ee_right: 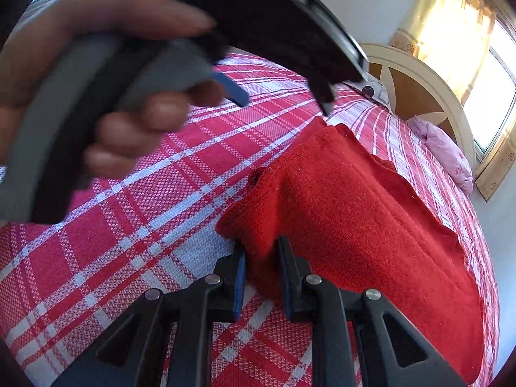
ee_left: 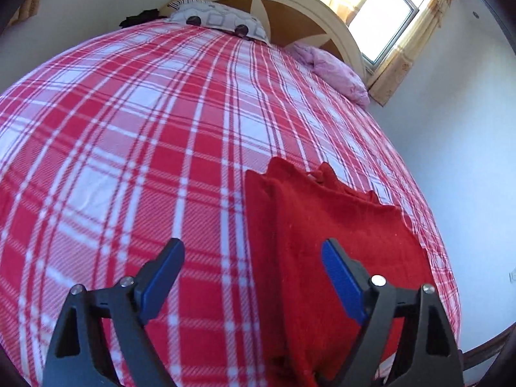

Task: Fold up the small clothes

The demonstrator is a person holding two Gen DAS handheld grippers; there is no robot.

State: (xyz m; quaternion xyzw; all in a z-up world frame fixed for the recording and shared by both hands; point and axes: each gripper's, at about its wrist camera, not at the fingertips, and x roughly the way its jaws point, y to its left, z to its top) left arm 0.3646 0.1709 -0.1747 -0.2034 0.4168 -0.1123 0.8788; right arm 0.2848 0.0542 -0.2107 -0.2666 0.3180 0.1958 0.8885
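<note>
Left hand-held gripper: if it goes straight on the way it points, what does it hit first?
Probably the left edge of the red cloth, or the plaid bedspread right beside it. The left hand-held gripper is open and straddles that edge; depth is unclear.

No legible text or labels anywhere

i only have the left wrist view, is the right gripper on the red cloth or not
Observer: Yes. The right gripper is shut on a bunched corner of the red cloth.
Operator: where's my left gripper from over there
Observer: The left gripper hangs open above the plaid bedspread, beyond the cloth's far edge and not touching it.
Operator: whats holding it
Observer: A hand grips its grey handle.
</note>
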